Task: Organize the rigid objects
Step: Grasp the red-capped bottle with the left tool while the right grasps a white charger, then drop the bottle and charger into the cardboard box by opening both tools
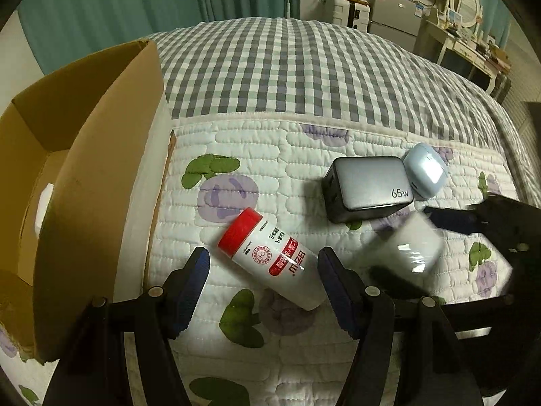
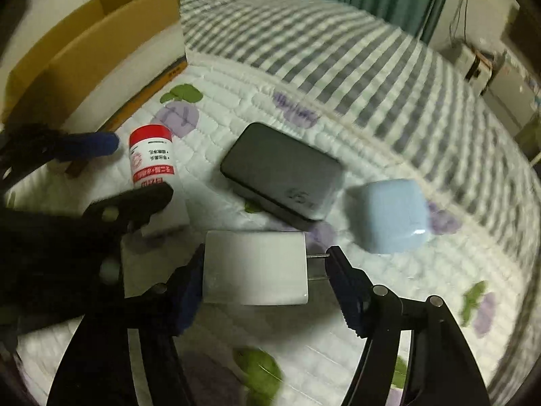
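Note:
A white bottle with a red cap point(image 1: 270, 258) lies on its side on the quilt between the open fingers of my left gripper point(image 1: 262, 270); it also shows in the right wrist view point(image 2: 152, 162). A white plug charger point(image 2: 255, 267) lies between the fingers of my right gripper point(image 2: 267, 270), which stand open around it with the prongs near the right finger. In the left wrist view the charger point(image 1: 405, 250) is blurred. A grey 65W charger point(image 1: 367, 187) point(image 2: 284, 171) and a pale blue case point(image 1: 426, 169) point(image 2: 389, 215) lie beyond.
An open cardboard box point(image 1: 84, 155) point(image 2: 101, 50) stands at the left on the bed. The flowered quilt point(image 1: 270, 155) overlies a checked blanket point(image 1: 287, 67). Furniture and a mirror stand at the far right of the room.

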The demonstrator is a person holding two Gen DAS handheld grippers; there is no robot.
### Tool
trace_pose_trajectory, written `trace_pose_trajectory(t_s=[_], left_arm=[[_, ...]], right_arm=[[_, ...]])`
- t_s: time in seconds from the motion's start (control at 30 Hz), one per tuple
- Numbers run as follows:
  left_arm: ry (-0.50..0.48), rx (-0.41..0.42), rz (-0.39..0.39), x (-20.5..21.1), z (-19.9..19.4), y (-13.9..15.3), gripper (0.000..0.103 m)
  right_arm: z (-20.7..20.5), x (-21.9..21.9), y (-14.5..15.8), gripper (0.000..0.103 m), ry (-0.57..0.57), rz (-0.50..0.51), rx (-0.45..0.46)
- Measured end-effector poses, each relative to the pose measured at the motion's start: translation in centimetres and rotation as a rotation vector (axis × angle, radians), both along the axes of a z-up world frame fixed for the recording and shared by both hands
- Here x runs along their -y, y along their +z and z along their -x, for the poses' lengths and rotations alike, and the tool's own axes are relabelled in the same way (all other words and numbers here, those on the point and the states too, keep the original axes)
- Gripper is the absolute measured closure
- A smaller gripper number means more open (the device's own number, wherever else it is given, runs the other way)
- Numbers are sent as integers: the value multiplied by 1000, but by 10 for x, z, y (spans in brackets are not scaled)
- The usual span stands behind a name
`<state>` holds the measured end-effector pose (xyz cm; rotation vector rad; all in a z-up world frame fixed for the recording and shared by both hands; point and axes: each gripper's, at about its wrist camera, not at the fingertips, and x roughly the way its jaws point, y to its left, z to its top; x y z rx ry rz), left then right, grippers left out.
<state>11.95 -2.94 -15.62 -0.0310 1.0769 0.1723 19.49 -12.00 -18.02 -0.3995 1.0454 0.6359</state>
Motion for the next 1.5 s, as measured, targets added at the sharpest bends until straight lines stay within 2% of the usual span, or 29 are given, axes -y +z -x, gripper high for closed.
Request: trace_pose_trajectory(t_s=[0.07, 0.17, 0.27, 0.37, 0.43, 0.57, 0.73, 0.83, 1.03, 1.13, 1.23, 1.33, 1.5], left_arm=[[15, -1, 20, 0, -4, -2, 34], [44, -45, 34, 0, -19, -16, 34], [78, -91, 65, -6, -30, -30, 34], [63, -75, 47, -2, -30, -26, 43], [24, -58, 47, 3, -26, -21, 56], [-46, -53, 50, 14, -18, -11, 63], [-106, -12, 49, 19, -2, 16, 66], [-122, 47, 60, 12, 5, 44, 66], [-163, 199, 79, -14, 7, 123, 66], [-193, 248, 66, -26, 9, 150, 66], [-207, 271, 32, -34, 1, 166, 66], [-205, 280, -2, -60, 1, 179, 66], [-180, 259, -67, -107, -2, 179, 66]], right_arm=[[-1, 20, 8, 35, -35, -27, 13], [-4, 44, 14, 35, -98, -56, 11], [1, 56, 12, 35, -103, -55, 10], [3, 56, 8, 35, -99, -59, -4], [10, 55, 8, 35, -85, -58, -5], [14, 51, 12, 35, -69, -67, -4], [15, 51, 37, 35, -79, -91, 29], [12, 47, 61, 35, -95, -103, 79], [5, 25, 106, 35, -108, -122, 160], [5, 6, 130, 35, -86, -144, 200], [3, -17, 154, 35, -70, -179, 224], [0, -45, 175, 35, -39, -212, 244], [-10, -93, 191, 35, 10, -254, 250]])
